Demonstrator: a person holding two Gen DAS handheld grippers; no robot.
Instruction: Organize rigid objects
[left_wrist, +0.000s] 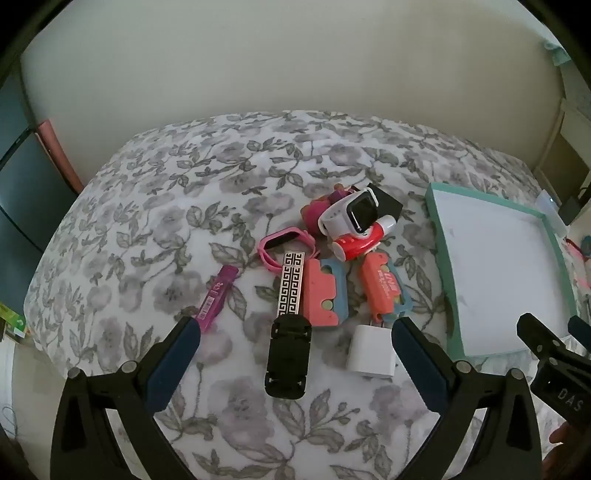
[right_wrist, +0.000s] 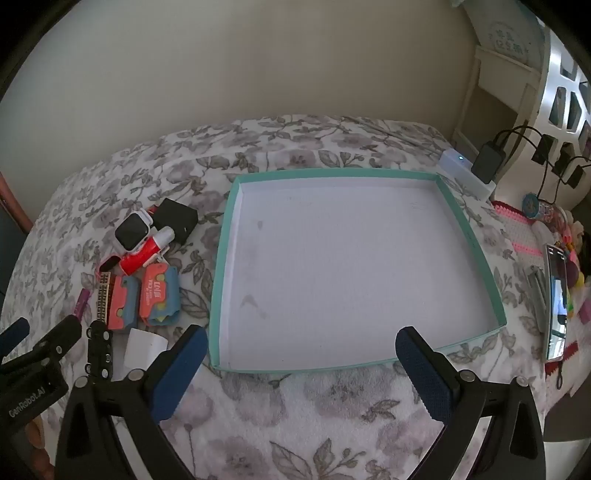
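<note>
Hovering over the pile, nothing picked yet: left tool (left_wrist: 295, 332) and right tool (right_wrist: 301, 343) both spread wide, jaws empty. Looks like the start of the sort; shallow teal-rimmed cardboard tray (right_wrist: 221, 258) holds nothing.

Left to right on the floral-print bed cover (left_wrist: 184, 184): purple plastic tube (left_wrist: 217, 297), pink wrist band (left_wrist: 284, 243), black-and-white key-pattern flat bar (left_wrist: 291, 284) with a black folding stand (left_wrist: 288, 358) at its near end, two coral-and-blue foam-like blocks (left_wrist: 325, 291) (left_wrist: 384, 291), white square charger plug (left_wrist: 371, 350), then the back stack: white smartwatch (left_wrist: 351, 214) leaning on a red-and-white toy (left_wrist: 360, 243), magenta toy and black cube behind. Tray sits just right of the pile.

Next move, my guess: left tool drops on the black stand, which lies between its jaws, or on the plug, then carries it right into the tray. Stand touches the patterned bar, so a sloppy close could drag both. Watch stack looks unstable.

Right of the tray: phone (right_wrist: 556, 302), chargers and cables, small toys. Well clear.
</note>
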